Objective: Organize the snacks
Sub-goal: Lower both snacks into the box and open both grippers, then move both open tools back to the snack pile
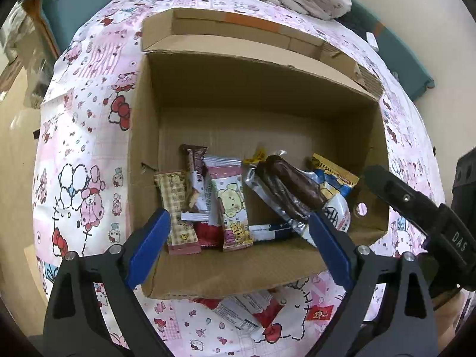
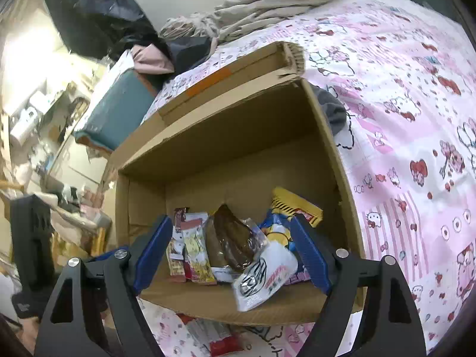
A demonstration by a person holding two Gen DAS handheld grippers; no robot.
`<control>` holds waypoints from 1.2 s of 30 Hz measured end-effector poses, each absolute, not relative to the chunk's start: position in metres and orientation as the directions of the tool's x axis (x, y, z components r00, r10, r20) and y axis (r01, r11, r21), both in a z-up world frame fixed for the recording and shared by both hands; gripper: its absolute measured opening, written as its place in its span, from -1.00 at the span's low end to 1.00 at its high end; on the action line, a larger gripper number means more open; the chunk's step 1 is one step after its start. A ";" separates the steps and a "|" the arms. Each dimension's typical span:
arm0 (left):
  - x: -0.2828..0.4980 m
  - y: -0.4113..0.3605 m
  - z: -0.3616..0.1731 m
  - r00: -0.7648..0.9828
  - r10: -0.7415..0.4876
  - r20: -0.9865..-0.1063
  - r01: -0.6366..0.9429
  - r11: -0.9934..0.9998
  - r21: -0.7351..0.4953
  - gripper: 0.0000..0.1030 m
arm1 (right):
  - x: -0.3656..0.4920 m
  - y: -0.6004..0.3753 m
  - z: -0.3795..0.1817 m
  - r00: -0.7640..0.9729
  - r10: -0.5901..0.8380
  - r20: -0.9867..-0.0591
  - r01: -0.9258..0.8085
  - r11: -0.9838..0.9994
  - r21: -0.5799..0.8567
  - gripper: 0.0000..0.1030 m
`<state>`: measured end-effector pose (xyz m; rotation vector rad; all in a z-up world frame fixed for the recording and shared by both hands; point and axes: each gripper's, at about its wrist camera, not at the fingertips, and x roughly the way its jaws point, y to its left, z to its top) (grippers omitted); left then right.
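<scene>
Both claws hang over the box (image 1: 261, 279) on the bed (image 1: 89, 148), the left gripper (image 1: 239, 232) and right gripper (image 2: 232, 250) each spread wide with nothing between the pads. Most snacks (image 1: 232, 202) lie in a loose row on the box floor; one red packet (image 1: 255, 312) sits outside, just beside the near wall. These look light, crinkly and slick (foil and plastic film), and the chocolate roll (image 1: 291, 187) probably crushes easily. I'd pinch a wrapper across its flat middle or by a sealed end, gently.
</scene>
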<state>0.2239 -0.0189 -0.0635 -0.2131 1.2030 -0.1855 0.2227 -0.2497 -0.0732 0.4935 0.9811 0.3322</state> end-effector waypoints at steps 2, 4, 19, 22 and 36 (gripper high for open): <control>0.224 -0.016 -0.063 0.350 -0.254 -0.902 0.018 0.964 -0.265 0.79 | 0.224 -0.251 -0.074 0.516 0.476 -0.712 -0.043 0.845 0.533 0.64; 0.224 -0.014 -0.061 0.358 -0.253 -0.899 0.016 0.964 -0.265 0.79 | 0.224 -0.251 -0.073 0.516 0.482 -0.708 -0.042 0.840 0.541 0.64; 0.193 -0.003 -0.042 0.377 -0.212 -0.902 0.013 0.974 -0.224 0.79 | 0.198 -0.259 -0.052 0.531 0.461 -0.710 -0.030 0.848 0.529 0.64; 0.183 0.003 -0.040 0.384 -0.194 -0.903 0.003 0.978 -0.209 0.79 | 0.189 -0.262 -0.050 0.523 0.457 -0.719 -0.018 0.850 0.527 0.64; 0.118 0.033 -0.072 0.303 -0.164 -0.939 -0.238 0.941 -0.242 0.79 | 0.121 -0.276 -0.082 0.392 0.358 -0.848 0.178 0.874 0.452 0.62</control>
